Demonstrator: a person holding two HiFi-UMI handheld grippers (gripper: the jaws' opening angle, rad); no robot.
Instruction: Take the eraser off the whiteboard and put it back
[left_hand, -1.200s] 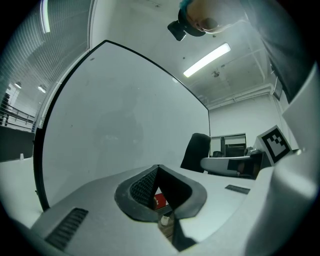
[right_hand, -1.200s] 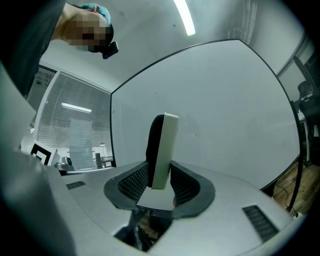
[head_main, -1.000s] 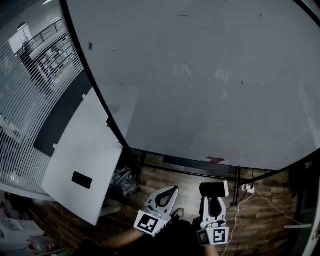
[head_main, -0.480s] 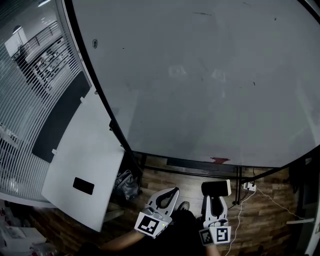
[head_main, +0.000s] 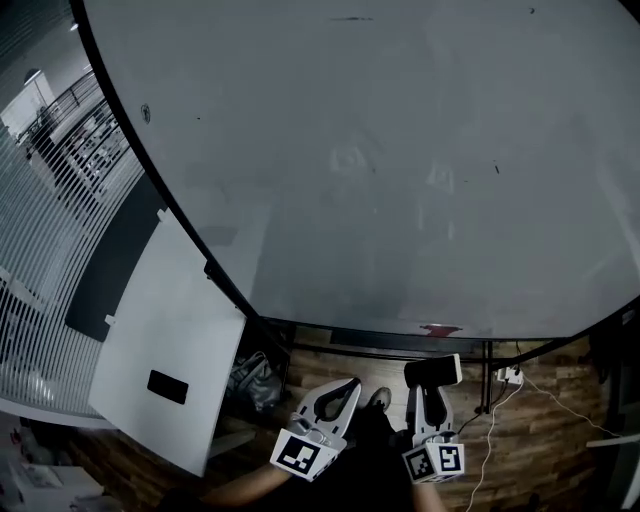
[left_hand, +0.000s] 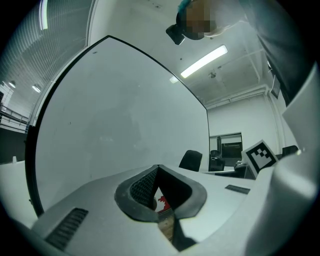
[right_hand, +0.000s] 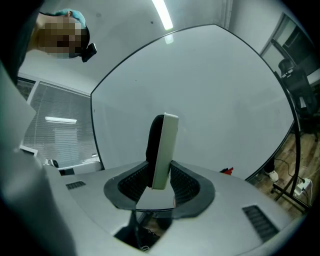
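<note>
We hold the eraser (right_hand: 164, 145) clamped in the right gripper (right_hand: 159, 181). Both pads press on its flanks. It stands upright between the jaws and projects beyond their tips, with the white back on one side and the dark felt on the other. In the head view it sits below the lower edge of the whiteboard (head_main: 400, 150), apart from the board surface. Our left gripper (left_hand: 158, 171) is near the right one, its jaws pressed together and nothing between them.
</note>
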